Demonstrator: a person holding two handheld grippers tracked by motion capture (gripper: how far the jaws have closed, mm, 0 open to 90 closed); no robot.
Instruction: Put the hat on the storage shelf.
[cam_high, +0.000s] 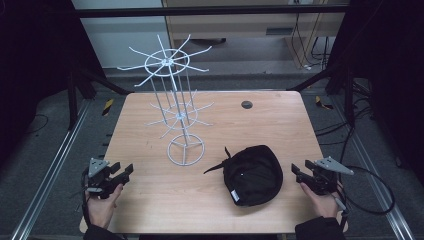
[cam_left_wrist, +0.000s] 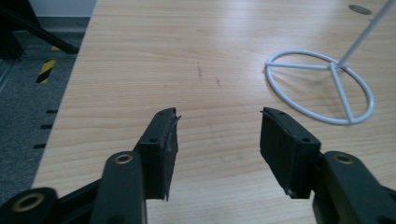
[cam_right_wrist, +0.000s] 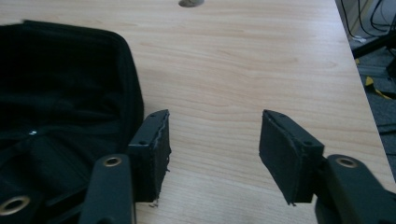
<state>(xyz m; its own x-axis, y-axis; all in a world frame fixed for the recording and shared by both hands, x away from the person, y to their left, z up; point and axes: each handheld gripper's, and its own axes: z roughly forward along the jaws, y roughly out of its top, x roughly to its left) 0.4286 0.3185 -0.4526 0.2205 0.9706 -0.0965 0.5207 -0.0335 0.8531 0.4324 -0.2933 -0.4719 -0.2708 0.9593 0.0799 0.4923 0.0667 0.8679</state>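
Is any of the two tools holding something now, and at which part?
Nothing is held. The left tool and the right tool both stand open over bare wood; the black cap lies on the table beside the right one, not gripped.

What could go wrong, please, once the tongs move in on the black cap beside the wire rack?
1. The cap is limp cloth, so the open right tongs beside it may pinch only a fold and let it sag or slip.
2. The rack is tall on a small ring base; a nudge could tip it.
3. Its thin prongs could snag the cap's strap.
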